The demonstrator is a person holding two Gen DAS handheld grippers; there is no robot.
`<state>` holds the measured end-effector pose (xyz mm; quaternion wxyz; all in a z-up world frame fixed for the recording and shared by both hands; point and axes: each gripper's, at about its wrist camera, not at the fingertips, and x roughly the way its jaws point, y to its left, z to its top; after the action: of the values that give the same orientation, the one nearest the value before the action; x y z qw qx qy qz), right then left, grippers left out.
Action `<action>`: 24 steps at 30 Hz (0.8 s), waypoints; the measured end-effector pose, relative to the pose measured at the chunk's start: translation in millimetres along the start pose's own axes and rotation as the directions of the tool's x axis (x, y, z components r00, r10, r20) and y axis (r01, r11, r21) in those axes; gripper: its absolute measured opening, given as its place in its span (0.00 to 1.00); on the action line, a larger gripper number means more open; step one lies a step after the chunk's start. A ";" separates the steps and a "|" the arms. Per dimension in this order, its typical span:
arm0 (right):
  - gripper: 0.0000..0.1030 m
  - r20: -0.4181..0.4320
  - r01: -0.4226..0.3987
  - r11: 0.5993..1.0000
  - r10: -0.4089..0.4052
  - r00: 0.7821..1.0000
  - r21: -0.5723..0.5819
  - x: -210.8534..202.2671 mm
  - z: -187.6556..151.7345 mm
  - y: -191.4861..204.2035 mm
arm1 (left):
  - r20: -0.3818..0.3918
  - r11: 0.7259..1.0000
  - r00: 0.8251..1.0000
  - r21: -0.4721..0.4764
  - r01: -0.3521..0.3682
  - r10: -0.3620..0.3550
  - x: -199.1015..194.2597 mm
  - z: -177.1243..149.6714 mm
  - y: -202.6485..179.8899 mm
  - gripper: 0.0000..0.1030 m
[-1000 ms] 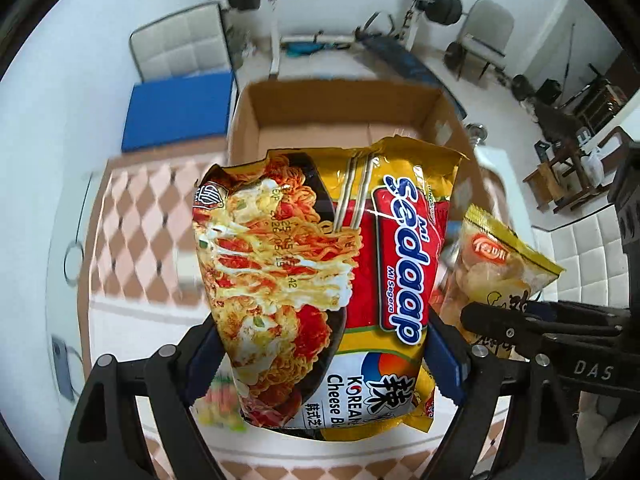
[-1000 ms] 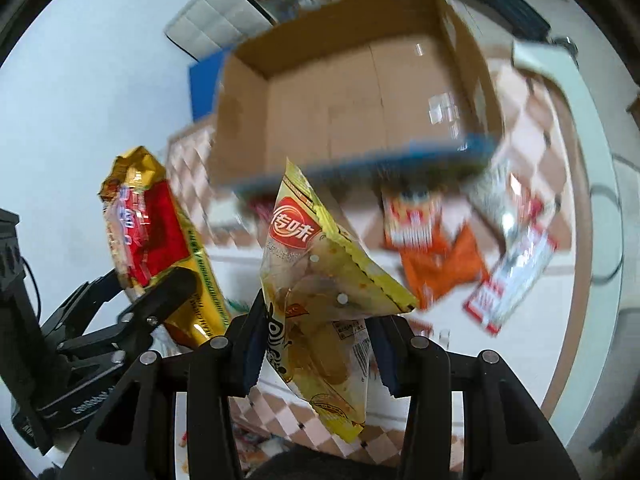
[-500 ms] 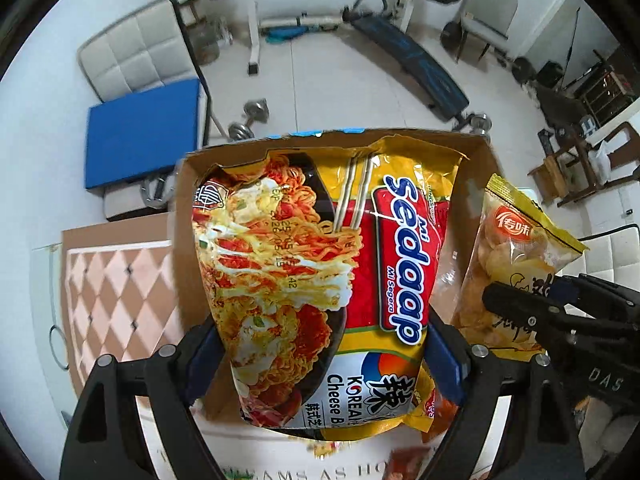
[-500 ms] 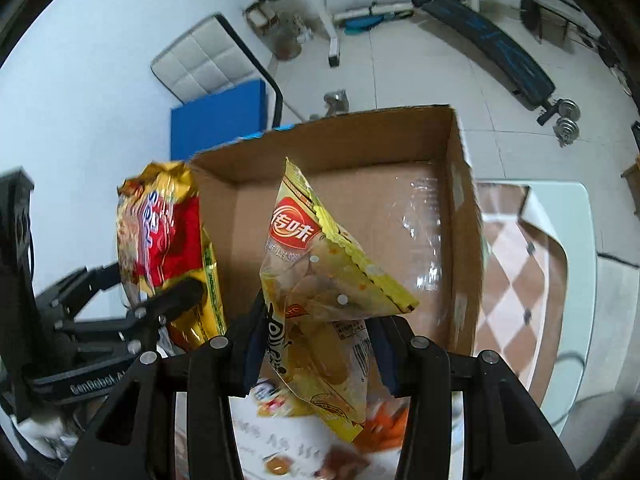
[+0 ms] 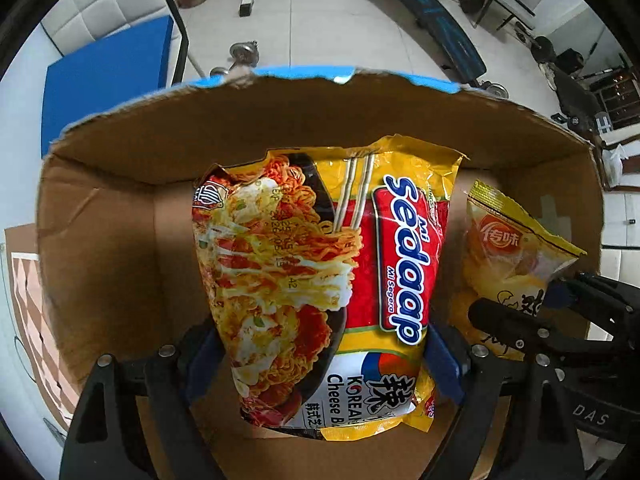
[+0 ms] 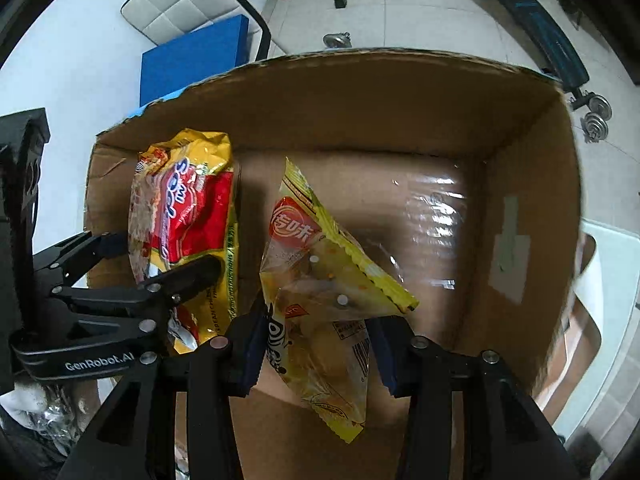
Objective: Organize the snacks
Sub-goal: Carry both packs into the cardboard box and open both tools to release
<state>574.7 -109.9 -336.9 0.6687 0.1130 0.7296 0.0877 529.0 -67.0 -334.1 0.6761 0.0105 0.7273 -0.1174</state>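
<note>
Both tools have sunk into the cardboard box, the left tool spread wide, pinching the noodle packet, the right tool narrowly clamping the yellow snack bag, packets' lower ends cut off.

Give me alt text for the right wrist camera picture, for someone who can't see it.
The right gripper holds a yellow chip bag over an open, empty-looking cardboard box. To its left, the left gripper holds a red and yellow Sedaap noodle packet over the same box, with gym equipment on the tiled floor beyond.
</note>
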 end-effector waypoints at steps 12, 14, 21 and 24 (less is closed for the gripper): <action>0.77 -0.047 -0.039 0.999 0.038 0.998 -0.025 -0.3 8.8 -4.3 | 0.013 0.999 1.000 -0.046 -0.006 0.006 -10.7 4.0 2.4 0.90; 0.78 -0.041 -0.042 0.999 0.042 0.998 -0.017 -5.0 4.2 -6.4 | 0.025 0.999 1.000 -0.048 -0.001 0.002 -19.4 1.3 2.3 0.91; 0.90 0.047 0.089 0.996 -0.087 0.995 -0.028 -45.3 -31.2 15.6 | 0.087 0.997 0.996 -0.072 -0.005 0.011 -56.9 -29.4 9.5 0.91; 0.90 0.097 0.164 0.986 -0.162 0.982 -0.011 -56.6 -56.3 29.4 | 0.138 0.996 0.990 -0.088 -0.019 0.031 -79.1 -52.4 10.1 0.91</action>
<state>524.6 -96.4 -269.5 0.7090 0.0507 0.7025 0.0342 486.2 -36.1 -254.7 0.7264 -0.0180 0.6826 -0.0778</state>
